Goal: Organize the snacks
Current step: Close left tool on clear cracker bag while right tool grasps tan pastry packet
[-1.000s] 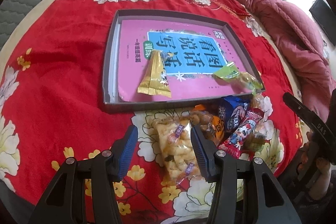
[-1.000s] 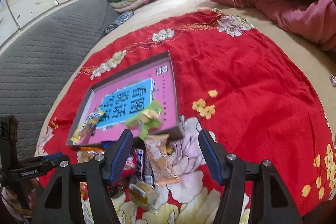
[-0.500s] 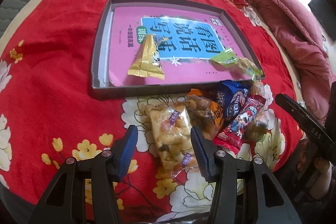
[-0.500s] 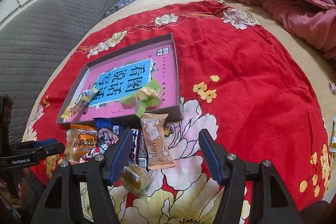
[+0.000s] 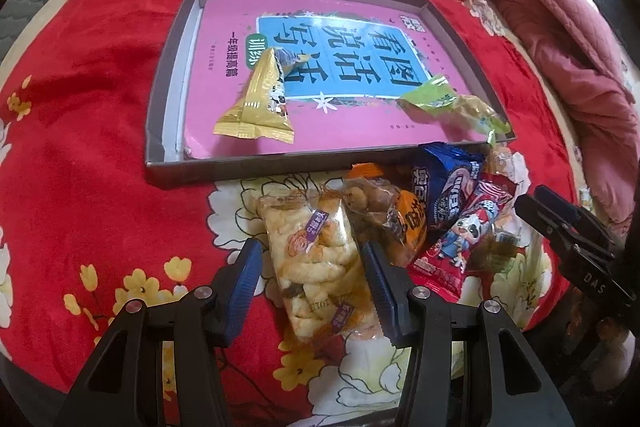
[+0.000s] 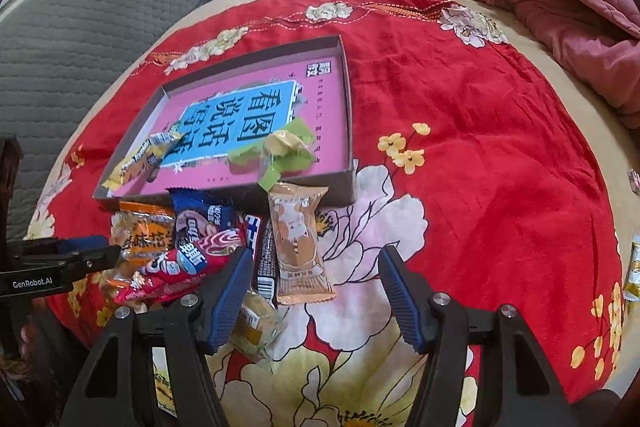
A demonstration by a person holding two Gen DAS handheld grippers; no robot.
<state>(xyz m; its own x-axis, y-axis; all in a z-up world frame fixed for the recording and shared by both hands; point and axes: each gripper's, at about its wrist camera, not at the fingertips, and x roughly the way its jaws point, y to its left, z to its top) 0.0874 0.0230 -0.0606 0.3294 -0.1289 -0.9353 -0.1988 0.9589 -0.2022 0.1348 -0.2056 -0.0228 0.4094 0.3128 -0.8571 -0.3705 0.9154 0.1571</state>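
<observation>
— Our left gripper [image 5: 312, 291] has its fingers spread around the clear bag of puffed sticks [image 5: 316, 263], just in front of the box [image 5: 168, 163]. The slick film could slip or crush.

— Our right gripper [image 6: 316, 291], fingers spread, straddles the tan packet [image 6: 298, 247]; the crinkly neighbours beside it might snag.
</observation>
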